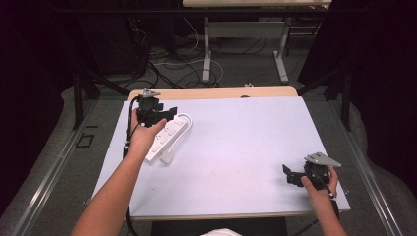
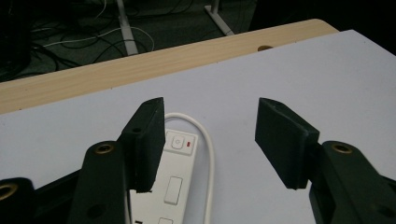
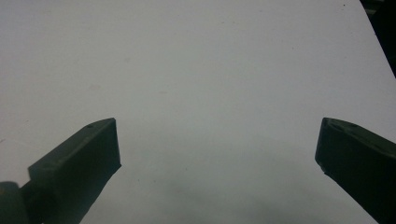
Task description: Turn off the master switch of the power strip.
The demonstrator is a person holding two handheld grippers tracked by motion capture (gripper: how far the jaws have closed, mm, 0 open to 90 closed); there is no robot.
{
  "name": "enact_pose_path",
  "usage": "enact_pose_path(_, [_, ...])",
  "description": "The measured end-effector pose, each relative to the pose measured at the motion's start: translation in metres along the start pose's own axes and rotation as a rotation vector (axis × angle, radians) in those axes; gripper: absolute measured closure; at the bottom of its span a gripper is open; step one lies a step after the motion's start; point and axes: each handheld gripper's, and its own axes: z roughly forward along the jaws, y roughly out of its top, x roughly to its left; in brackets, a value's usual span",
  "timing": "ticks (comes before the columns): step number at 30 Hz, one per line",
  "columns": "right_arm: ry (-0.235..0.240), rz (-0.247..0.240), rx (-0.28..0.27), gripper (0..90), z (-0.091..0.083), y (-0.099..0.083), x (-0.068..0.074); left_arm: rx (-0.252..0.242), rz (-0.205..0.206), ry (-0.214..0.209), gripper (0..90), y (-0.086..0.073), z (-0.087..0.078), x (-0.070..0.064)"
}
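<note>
My left gripper (image 1: 158, 116) sits over the far-left part of the table, jaws wide apart, nothing between them. In the left gripper view the left gripper (image 2: 210, 135) looks down on the switch end of the white power strip (image 2: 175, 175): one jaw overlaps the strip's edge, the other hangs over bare mat, and the strip's white cable (image 2: 205, 149) loops through the gap. Can't tell if the jaw touches the strip or just hovers above it.

From the high view the power strip (image 1: 167, 135) lies diagonally near the mat's left edge, its cable curling round the far end, its plug (image 1: 167, 158) lying beside the near end.

My right gripper (image 1: 293, 175) is well apart, near the right front corner of the white mat (image 1: 246, 137), jaws spread too, holding nothing. The right gripper view shows the right gripper (image 3: 217, 149) over plain mat.

Step as I read it: the approach to grasp the strip, no grip yet. Next move probably calls for shifting the left gripper sideways so both jaws straddle the strip's body, not the cable, lowering, then closing. Right side likely waits or goes for the plug.
</note>
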Motion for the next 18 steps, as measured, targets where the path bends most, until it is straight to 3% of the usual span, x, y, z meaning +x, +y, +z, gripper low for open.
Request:
enact_pose_path(8, [0.002, 0.003, -0.004, 0.0, 0.001, 0.000, 0.000, -0.009, 0.001, 0.021, 44.2, 0.006, 0.013, 0.000])
enact_pose_path(15, [-0.006, -0.001, -0.006, 0.0, 0.001, 0.000, -0.002, -0.003, 0.001, 0.026, 51.7, 0.010, 0.023, 0.002])
enact_pose_path(18, [-0.006, 0.000, -0.005, 0.0, 0.001, -0.001, -0.002, -0.009, -0.017, 0.027, 53.0, 0.012, 0.027, 0.004])
